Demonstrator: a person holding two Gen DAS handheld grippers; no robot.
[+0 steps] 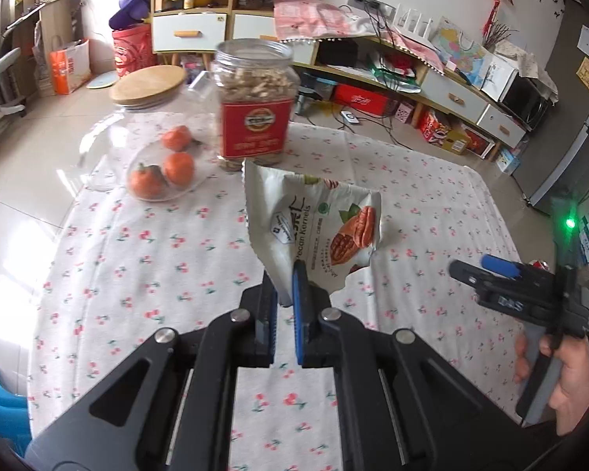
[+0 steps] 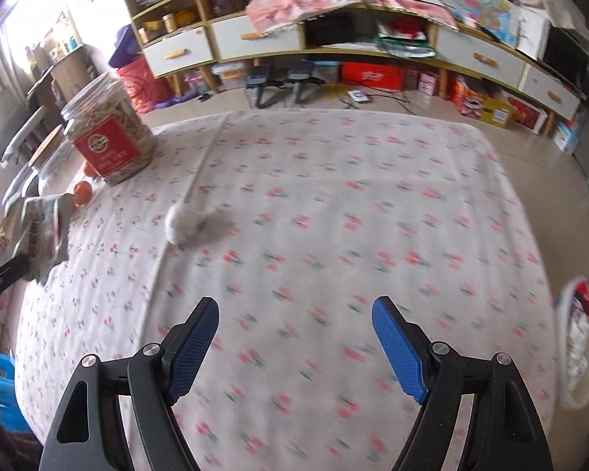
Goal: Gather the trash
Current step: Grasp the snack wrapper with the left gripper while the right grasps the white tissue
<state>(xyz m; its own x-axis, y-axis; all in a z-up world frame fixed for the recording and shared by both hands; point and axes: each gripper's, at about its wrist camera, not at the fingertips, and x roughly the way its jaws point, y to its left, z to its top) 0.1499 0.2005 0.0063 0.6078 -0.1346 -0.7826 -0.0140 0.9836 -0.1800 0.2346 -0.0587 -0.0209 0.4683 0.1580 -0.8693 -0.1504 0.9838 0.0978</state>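
My left gripper (image 1: 284,288) is shut on a torn white pecan-kernel snack bag (image 1: 314,223) and holds it up above the cherry-print tablecloth (image 1: 157,259). The bag also shows at the left edge of the right wrist view (image 2: 39,227). My right gripper (image 2: 296,310) is open and empty above the cloth; it shows at the right of the left wrist view (image 1: 487,265). A crumpled white tissue ball (image 2: 182,221) lies on the cloth ahead and to the left of it. A white bin (image 2: 583,341) holding trash sits at the right edge.
A tall nut jar with a red label (image 1: 253,106) stands at the far side of the table. A glass dish of oranges (image 1: 163,172) and a glass jar with a wooden lid (image 1: 149,82) sit left of it. Shelves and boxes line the far wall.
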